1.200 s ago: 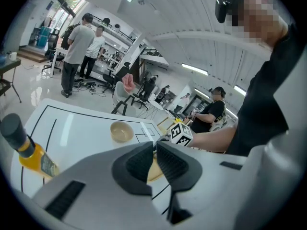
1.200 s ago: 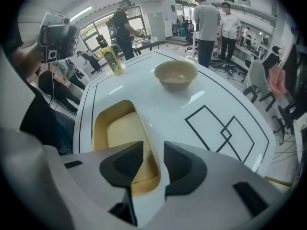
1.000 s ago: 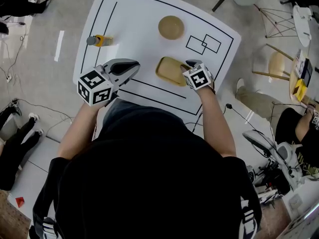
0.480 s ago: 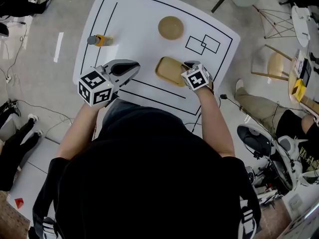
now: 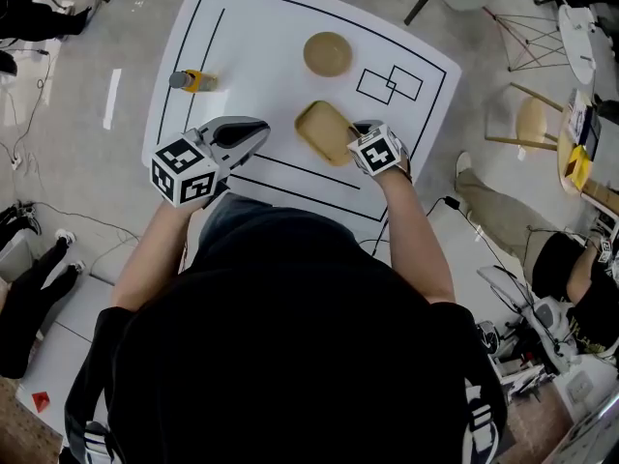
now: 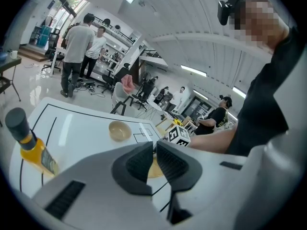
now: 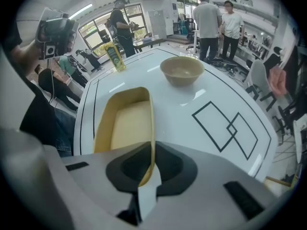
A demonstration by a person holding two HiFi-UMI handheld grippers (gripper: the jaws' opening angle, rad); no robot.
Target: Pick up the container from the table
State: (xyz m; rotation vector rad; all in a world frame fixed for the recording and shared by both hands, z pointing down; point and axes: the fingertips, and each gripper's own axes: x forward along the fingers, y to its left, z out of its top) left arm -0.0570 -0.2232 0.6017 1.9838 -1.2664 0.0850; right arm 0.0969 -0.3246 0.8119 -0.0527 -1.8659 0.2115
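One container (image 5: 324,131) — tan, rectangular, shallow, rounded corners, thin upright rim.

Open lab workspace: line-marked table (image 5: 261,27), office chairs (image 6: 146,87), standing people (image 6: 79,42).

A person (image 5: 290,346) wears a black short-sleeved top (image 5: 251,394), dark blue-grey trousers (image 5: 232,215) and a black head-mounted camera (image 6: 225,11).
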